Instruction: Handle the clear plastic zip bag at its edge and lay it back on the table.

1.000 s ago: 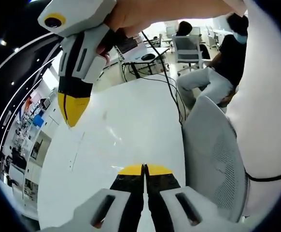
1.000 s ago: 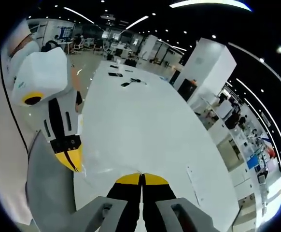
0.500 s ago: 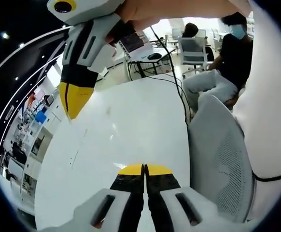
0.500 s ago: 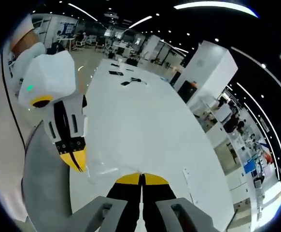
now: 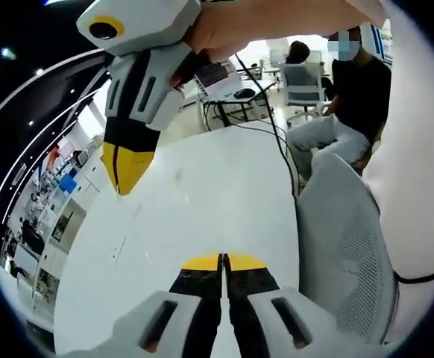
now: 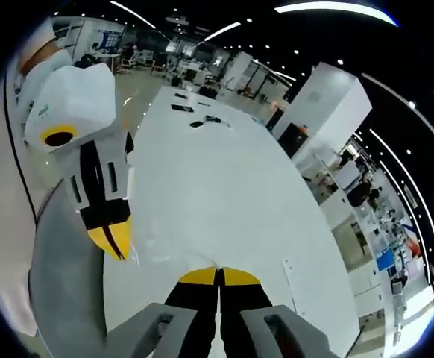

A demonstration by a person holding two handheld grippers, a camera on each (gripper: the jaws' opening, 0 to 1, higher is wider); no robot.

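The clear plastic zip bag [image 6: 159,258] shows as a faint glossy film stretched just above the white table [image 6: 202,186]. It runs from my left gripper [image 6: 114,242] at the left to my right gripper [image 6: 218,272] at the bottom. Both pairs of yellow-tipped jaws are closed on the bag's edge. In the left gripper view my left gripper [image 5: 223,261] is shut at the bottom. My right gripper [image 5: 127,170] hangs shut at the upper left, held by a hand. There the film is too clear to trace over the table [image 5: 202,186].
A grey mesh chair [image 5: 344,246] stands at the table's near edge, also seen as a grey chair back [image 6: 60,283]. A cable [image 5: 277,149] crosses the table. A seated person [image 5: 351,89] is beyond. Small dark items [image 6: 202,123] lie at the far end. A label strip [image 6: 295,280] lies at right.
Both grippers stay shut. The right gripper has shifted slightly right and down in the left gripper view. The fold of film between the grippers looks flatter.
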